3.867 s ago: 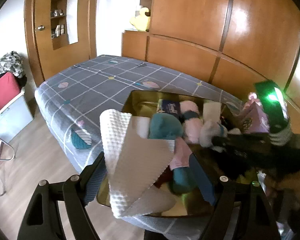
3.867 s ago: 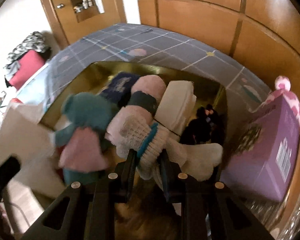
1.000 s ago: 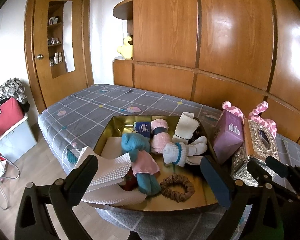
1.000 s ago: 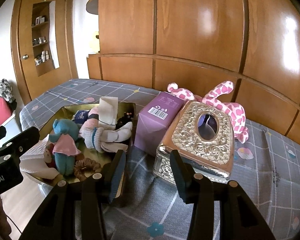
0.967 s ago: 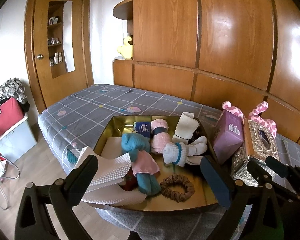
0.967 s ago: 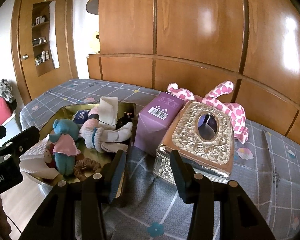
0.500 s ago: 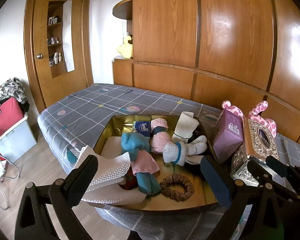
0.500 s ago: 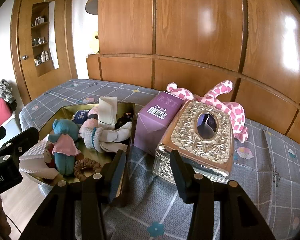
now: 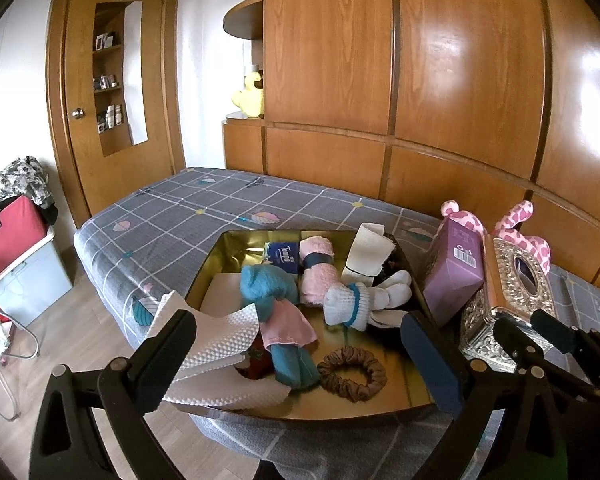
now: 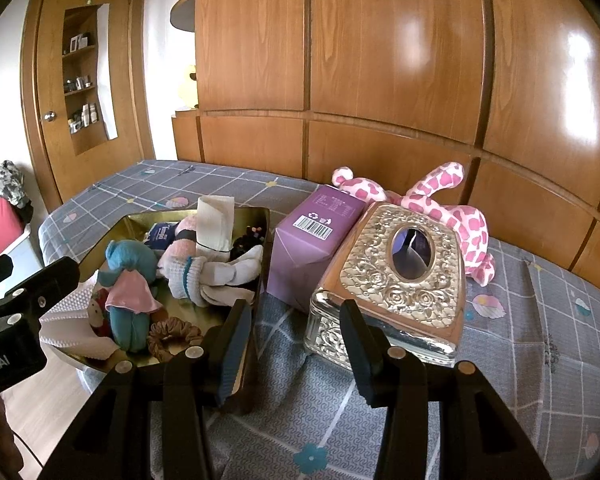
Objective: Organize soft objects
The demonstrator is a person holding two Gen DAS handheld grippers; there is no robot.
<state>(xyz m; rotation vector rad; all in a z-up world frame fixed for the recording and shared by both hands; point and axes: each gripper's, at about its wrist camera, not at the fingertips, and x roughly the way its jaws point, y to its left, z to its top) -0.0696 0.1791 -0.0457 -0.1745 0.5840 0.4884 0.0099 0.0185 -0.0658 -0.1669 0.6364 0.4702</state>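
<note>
While both grippers hang above the near edge of the bed, neither has anything between its fingers. The left gripper [image 9: 300, 354] stands spread wide, its two pads framing the gold tray [image 9: 236, 242] that sits on the grey checked bedspread [image 9: 188, 208]. The right gripper [image 10: 296, 340] is parted about halfway and empty, held over the bedspread between the tray's right rim and the embossed silver tissue box [image 10: 396, 280].

Seen from the left wrist, the soft things lie inside the tray. A teal plush doll with a pink skirt [image 9: 276, 312] lies near the centre. At its 9 o'clock a white waffle-textured cloth [image 9: 216, 340] drapes over the tray's left rim. At the doll's 3 o'clock is a bundled pair of white socks with a teal band [image 9: 360, 304]. A brown scrunchie [image 9: 352, 372] rests on the tray floor at 5 o'clock from the doll. At 12 o'clock stand a blue tissue pack [image 9: 282, 256] and a rolled pink towel with a dark band [image 9: 318, 272], side by side and touching. A folded white cloth [image 9: 370, 252] leans at the tray's far right corner.

Outside the tray, at its 3 o'clock, a purple carton [image 10: 312, 248] stands touching the tissue box. A pink-spotted plush toy [image 10: 444, 204] lies behind them at about 1 o'clock.
</note>
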